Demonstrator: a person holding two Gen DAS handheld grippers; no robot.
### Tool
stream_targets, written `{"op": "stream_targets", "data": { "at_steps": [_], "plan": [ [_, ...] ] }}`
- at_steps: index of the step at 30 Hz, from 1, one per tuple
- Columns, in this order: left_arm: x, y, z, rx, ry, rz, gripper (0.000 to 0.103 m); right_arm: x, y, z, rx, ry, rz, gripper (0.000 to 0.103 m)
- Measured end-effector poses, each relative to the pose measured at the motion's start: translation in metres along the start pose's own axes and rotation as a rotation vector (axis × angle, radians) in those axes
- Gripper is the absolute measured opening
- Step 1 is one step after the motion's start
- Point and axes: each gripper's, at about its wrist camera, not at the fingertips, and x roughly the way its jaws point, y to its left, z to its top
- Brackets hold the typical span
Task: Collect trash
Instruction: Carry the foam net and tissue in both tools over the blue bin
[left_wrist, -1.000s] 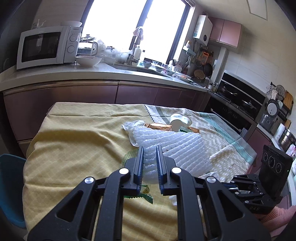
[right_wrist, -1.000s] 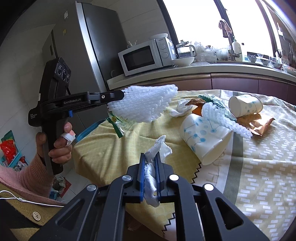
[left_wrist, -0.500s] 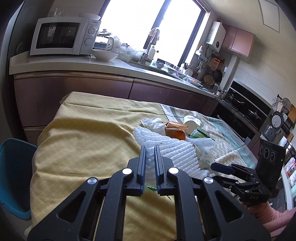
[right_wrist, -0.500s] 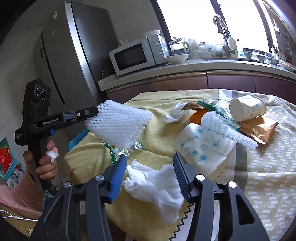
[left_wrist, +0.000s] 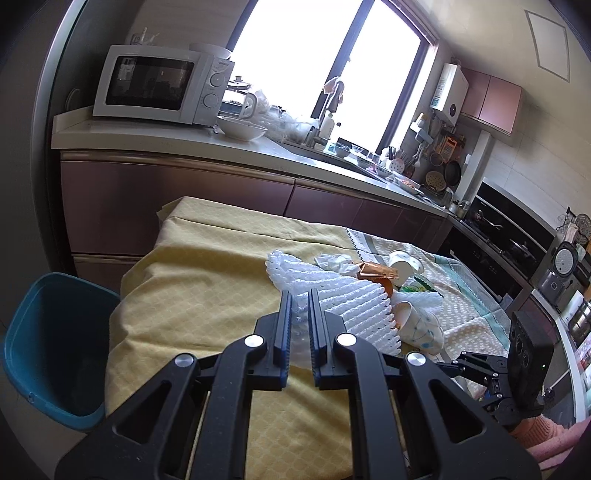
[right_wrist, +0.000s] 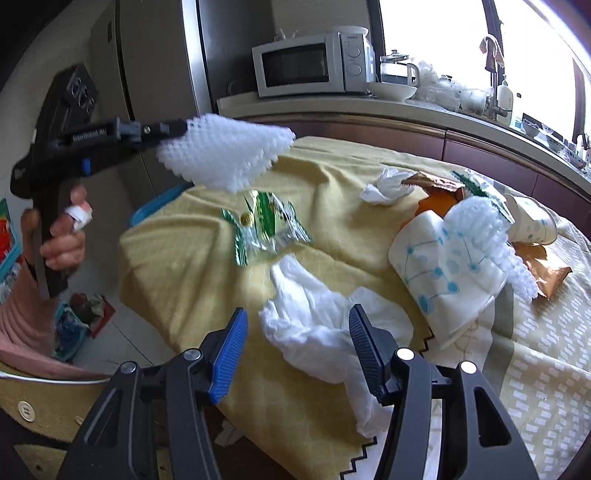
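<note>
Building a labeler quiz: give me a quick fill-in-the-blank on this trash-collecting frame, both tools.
1. The left tool is shut on the white foam ____.
2. The right tool is ____, with the crumpled tissue between its fingers.
3. The bin beside the table is ____ in color.

Missing words: net; open; blue

The bottom of the blue bin (left_wrist: 48, 347) is dark, and what is inside cannot be seen. In the right wrist view only a blue bit of it shows past the yellow cloth (right_wrist: 184, 266). The white foam net (left_wrist: 332, 295) covers part of the orange thing (left_wrist: 386, 285) and the paper cup (left_wrist: 421, 325). The left gripper (right_wrist: 177, 127) and the hand (right_wrist: 59, 236) holding it are blurry. The small things by the sink (left_wrist: 391, 162) are too tiny to name. The tissue (right_wrist: 325, 325) runs down behind one of the right fingers (right_wrist: 364, 350).
</note>
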Motion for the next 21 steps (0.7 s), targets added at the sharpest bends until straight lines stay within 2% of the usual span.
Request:
{"op": "stream_targets", "data": {
  "at_steps": [1,2,5,10,14,19,21],
  "plan": [
    [-0.004,0.005,-0.002,-0.005,-0.005,0.009,0.009,0.002,0.000,-0.002,-0.003,0.006,-0.014,0.044],
    [-0.008,0.008,-0.002,-0.009,-0.009,0.022,0.009,0.003,0.000,-0.002,0.001,0.012,-0.009,0.024],
    [-0.022,0.021,-0.005,-0.019,-0.026,0.063,0.009,-0.005,-0.003,0.003,0.024,-0.017,0.019,0.013],
    [-0.049,0.047,-0.007,-0.055,-0.069,0.134,0.009,-0.023,0.004,0.029,0.030,-0.105,0.078,0.013],
    [-0.076,0.070,-0.007,-0.080,-0.111,0.206,0.009,-0.027,0.021,0.061,0.004,-0.161,0.170,0.013],
    [-0.107,0.103,-0.012,-0.117,-0.139,0.318,0.009,-0.004,0.052,0.108,-0.028,-0.179,0.334,0.013],
    [-0.117,0.119,-0.017,-0.140,-0.138,0.360,0.009,0.013,0.070,0.124,-0.059,-0.171,0.363,0.013]
  ]
}}
